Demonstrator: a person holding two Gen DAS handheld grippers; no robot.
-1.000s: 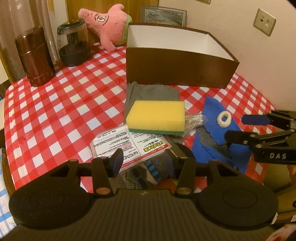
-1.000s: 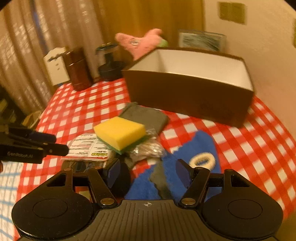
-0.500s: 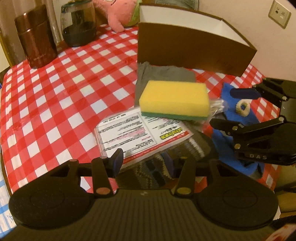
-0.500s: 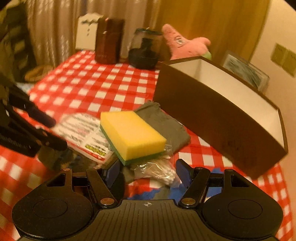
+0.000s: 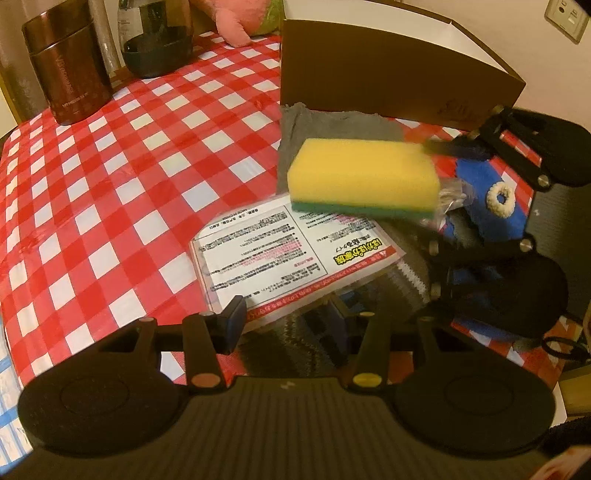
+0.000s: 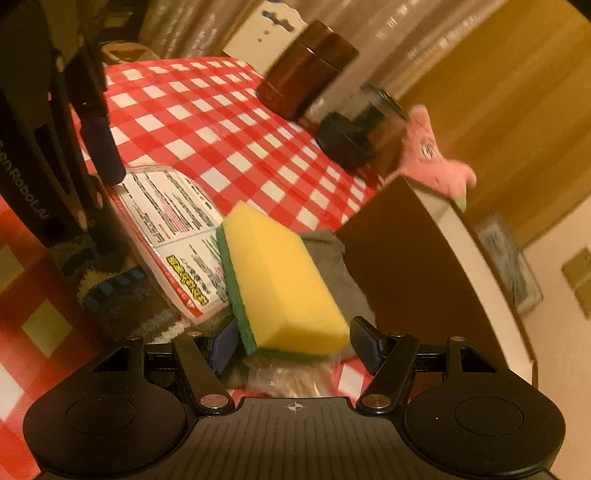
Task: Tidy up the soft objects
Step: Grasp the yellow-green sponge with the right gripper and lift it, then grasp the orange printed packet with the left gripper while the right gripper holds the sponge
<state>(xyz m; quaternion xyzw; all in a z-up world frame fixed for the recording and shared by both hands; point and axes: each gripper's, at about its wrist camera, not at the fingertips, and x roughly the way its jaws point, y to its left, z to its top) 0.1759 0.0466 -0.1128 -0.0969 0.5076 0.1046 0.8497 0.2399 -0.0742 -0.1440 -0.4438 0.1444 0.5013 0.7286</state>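
Observation:
A yellow sponge with a green underside lies on top of a pile in front of the brown box. My right gripper, rolled on its side, has the sponge between its jaws; they are closing and small gaps still show at the pads. My left gripper hangs open over a patterned knit sock and the edge of a printed packet. A grey cloth lies under the sponge.
A blue cloth with a white ring lies right of the pile, beside a clear crinkled bag. At the far side of the checked table stand a brown canister, a glass jar and a pink plush.
My right gripper has dropped, rolled onto its side and come in around the sponge, its jaws narrowing. My left gripper has sunk closer to the sock and packet.

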